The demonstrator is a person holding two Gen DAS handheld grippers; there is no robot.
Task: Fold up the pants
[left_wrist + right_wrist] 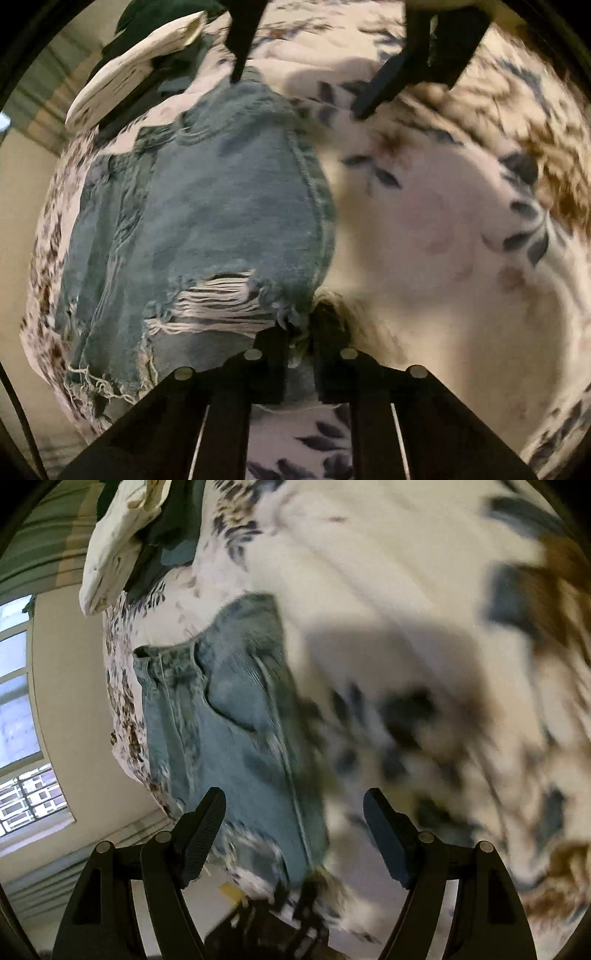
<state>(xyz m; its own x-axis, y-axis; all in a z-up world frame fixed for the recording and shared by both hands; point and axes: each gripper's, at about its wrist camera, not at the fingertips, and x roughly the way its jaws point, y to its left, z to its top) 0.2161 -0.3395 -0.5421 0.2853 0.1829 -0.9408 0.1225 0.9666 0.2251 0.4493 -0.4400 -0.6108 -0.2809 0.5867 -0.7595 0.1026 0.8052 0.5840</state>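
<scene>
L claw [299,343] pinches the jeans [207,221] edge on floral bedspread [424,240]; R claw [295,823] spread wide above.

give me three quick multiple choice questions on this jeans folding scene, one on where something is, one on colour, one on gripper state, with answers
1. Where do the jeans lie?
A. on a floral bedspread
B. on a wooden floor
C. in a laundry basket

2. What colour are the jeans?
A. black
B. light blue, with frayed white rips
C. red

3. How does the right gripper stand?
A. shut on the jeans
B. open, nothing between its fingers
C. shut on the pillow

Answers:
1. A: the denim rests on the bedspread, white with dark leaf prints.
2. B: the left wrist view shows pale blue denim with white threads across a tear.
3. B: its two fingers are wide apart over the jeans; the left gripper is the one closed on the denim edge.
</scene>
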